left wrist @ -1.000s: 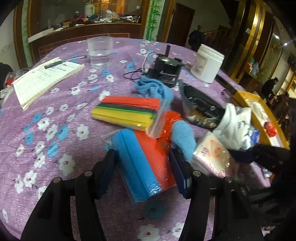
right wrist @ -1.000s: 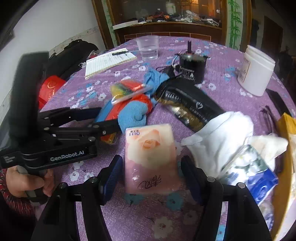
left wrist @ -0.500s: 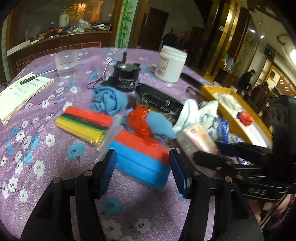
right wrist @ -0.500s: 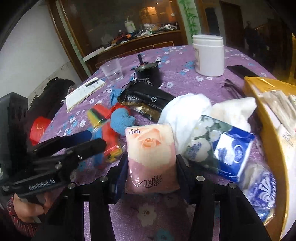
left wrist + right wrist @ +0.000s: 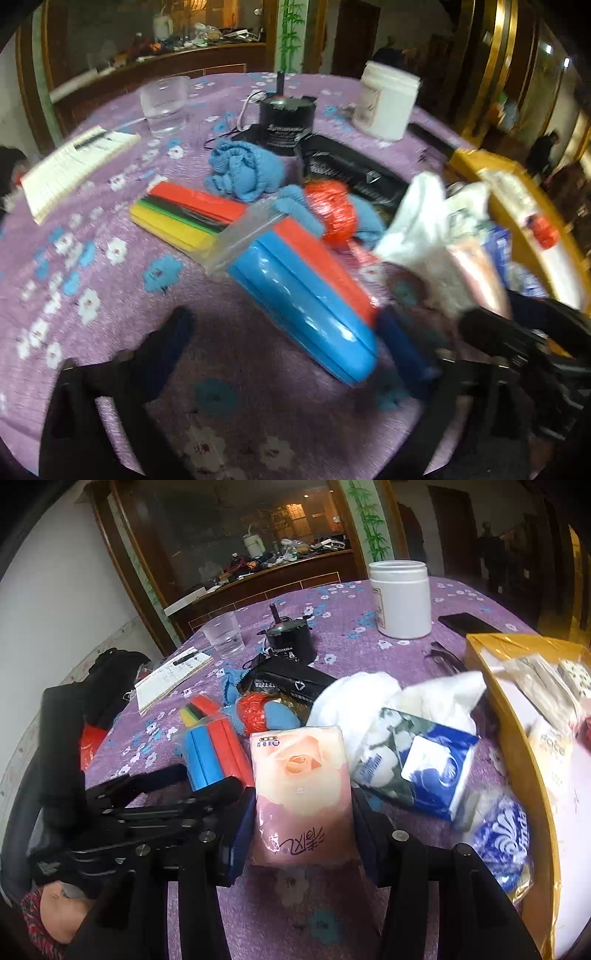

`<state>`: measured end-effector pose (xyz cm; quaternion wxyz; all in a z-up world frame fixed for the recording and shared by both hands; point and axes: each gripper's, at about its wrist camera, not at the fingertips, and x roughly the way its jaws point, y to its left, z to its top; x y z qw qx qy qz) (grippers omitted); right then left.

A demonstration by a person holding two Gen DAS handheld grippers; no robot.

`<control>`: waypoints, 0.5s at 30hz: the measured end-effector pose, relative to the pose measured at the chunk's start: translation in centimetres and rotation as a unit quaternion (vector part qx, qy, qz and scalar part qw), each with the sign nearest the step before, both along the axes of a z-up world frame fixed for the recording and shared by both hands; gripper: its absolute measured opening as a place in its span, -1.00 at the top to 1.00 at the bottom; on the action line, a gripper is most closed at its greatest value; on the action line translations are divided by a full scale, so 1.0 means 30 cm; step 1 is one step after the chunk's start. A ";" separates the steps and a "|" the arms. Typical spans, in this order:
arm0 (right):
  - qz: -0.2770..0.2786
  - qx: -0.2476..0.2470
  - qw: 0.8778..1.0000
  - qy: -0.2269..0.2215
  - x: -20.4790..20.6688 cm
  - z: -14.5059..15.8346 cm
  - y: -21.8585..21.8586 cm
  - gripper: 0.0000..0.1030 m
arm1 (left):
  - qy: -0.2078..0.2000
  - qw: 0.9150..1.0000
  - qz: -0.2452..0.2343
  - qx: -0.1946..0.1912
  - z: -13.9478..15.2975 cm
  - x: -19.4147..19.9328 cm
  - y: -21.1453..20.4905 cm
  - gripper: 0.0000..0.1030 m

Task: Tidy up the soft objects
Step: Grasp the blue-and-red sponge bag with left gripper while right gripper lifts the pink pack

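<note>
My right gripper (image 5: 301,819) is shut on a pink rose-print tissue pack (image 5: 301,786) and holds it above the purple table. My left gripper (image 5: 291,339) is open, its fingers astride the near end of a bagged blue and red sponge pack (image 5: 306,291), which lies on the table; it also shows in the right wrist view (image 5: 216,753). A blue floral tissue pack (image 5: 413,764), a white cloth (image 5: 369,701) and a blue cloth wrapped in red (image 5: 332,214) lie around them. The yellow tray (image 5: 517,731) at the right holds several packets.
A bag of coloured strips (image 5: 181,214), a crumpled blue cloth (image 5: 243,173), a black pouch (image 5: 351,170), a black motor (image 5: 286,122), a glass (image 5: 164,105), a white jar (image 5: 386,99) and a notepad (image 5: 74,162) lie on the table. A phone (image 5: 465,622) lies at the far right.
My right gripper has lifted the pink tissue pack and swung right toward the yellow tray. My left gripper has opened wider around the sponge pack, and its view is blurred by motion.
</note>
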<state>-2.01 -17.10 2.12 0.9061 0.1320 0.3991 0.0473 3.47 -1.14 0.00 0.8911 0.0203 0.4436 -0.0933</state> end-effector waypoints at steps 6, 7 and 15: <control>-0.004 0.003 1.000 0.002 -0.028 -0.015 -0.023 0.01 | 0.010 1.000 -0.009 -0.007 -0.019 0.023 0.009 -1.00; -0.004 0.006 1.000 0.001 -0.030 -0.015 -0.029 0.01 | 0.010 1.000 -0.009 -0.006 -0.020 0.023 0.010 -1.00; -0.003 0.031 0.999 -0.008 -0.038 -0.011 -0.059 0.01 | 0.010 1.000 -0.009 -0.001 -0.014 0.023 -0.005 -1.00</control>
